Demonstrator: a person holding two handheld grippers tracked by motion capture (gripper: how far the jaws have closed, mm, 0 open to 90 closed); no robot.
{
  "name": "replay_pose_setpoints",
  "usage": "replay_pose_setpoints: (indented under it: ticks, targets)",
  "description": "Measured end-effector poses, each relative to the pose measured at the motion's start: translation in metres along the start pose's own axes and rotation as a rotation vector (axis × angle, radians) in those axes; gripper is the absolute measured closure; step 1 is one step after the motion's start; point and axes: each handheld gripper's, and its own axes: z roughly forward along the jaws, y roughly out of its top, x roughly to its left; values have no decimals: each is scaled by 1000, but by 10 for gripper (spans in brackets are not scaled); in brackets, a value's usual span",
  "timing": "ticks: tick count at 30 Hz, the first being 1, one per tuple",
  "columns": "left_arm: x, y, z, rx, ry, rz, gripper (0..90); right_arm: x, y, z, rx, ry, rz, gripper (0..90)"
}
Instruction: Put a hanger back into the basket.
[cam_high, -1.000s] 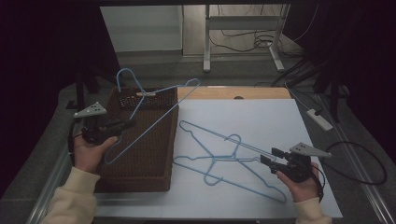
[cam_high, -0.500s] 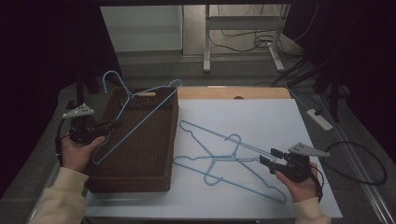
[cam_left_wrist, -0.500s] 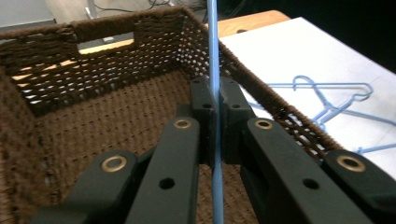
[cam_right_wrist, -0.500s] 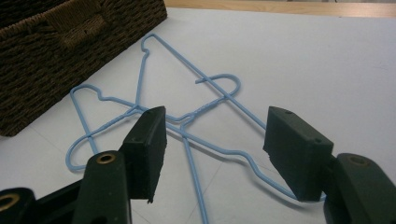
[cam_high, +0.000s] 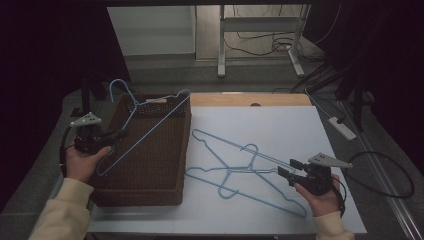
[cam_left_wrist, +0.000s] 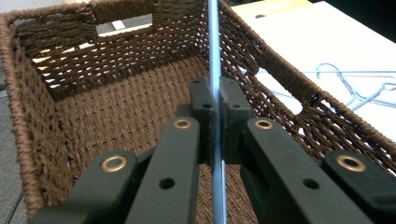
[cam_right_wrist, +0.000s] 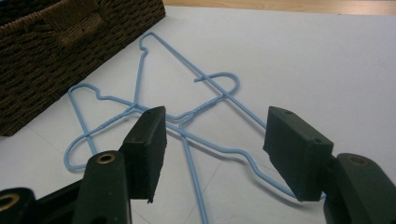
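My left gripper (cam_high: 120, 134) is shut on the wire of a blue hanger (cam_high: 150, 117), which slants across the brown wicker basket (cam_high: 185, 150) with its hook past the far left corner. In the left gripper view the pads (cam_left_wrist: 203, 100) pinch the blue hanger wire (cam_left_wrist: 213, 42) above the basket's floor (cam_left_wrist: 116, 107). Two more blue hangers (cam_high: 235, 165) lie crossed on the white tabletop. My right gripper (cam_high: 285, 169) stands open just to their right, low over the table. In the right gripper view, the right gripper (cam_right_wrist: 215, 140) has hanger wires (cam_right_wrist: 219, 93) lying between and beyond its jaws, untouched.
The basket (cam_right_wrist: 56, 42) sits at the table's left side. A white power strip (cam_high: 342, 127) lies off the table's right edge, with cables on the floor behind. A wooden strip (cam_high: 250, 99) runs along the far edge of the white tabletop (cam_high: 280, 125).
My left hand has shifted left and a little lower, carrying the hanger with it over the basket. The right hand and the two hangers on the table have stayed put.
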Motion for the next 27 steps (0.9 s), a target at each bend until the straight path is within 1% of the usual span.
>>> replay_pose_setpoints:
  ticks: [5,9,15,16,19,21,22,23,26,27]
  targets:
    - [4,-6,-4,-1,-1,-8,866,0,0,0,-1,-1,0,400]
    - [6,-9,-5,3,2,-10,866,-1,0,0,-3,-3,4,400]
    - [10,-15,-7,3,6,-27,866,-1,0,0,-4,-5,6,400]
    - [11,-16,-6,20,15,-21,866,-1,0,0,-2,-5,6,400]
    - [11,-20,-4,32,14,-24,866,-1,0,1,1,-6,7,400]
    - [12,-21,0,49,12,-27,866,-1,0,1,3,-6,7,400]
    - [11,-20,2,51,11,-24,866,-1,0,1,3,-6,7,400]
    - [10,-19,6,61,10,-15,866,0,0,2,3,-6,7,400]
    - [8,-16,15,96,15,-8,866,0,0,2,5,-5,7,400]
    - [8,-16,15,96,15,-8,866,0,0,2,5,-5,7,400]
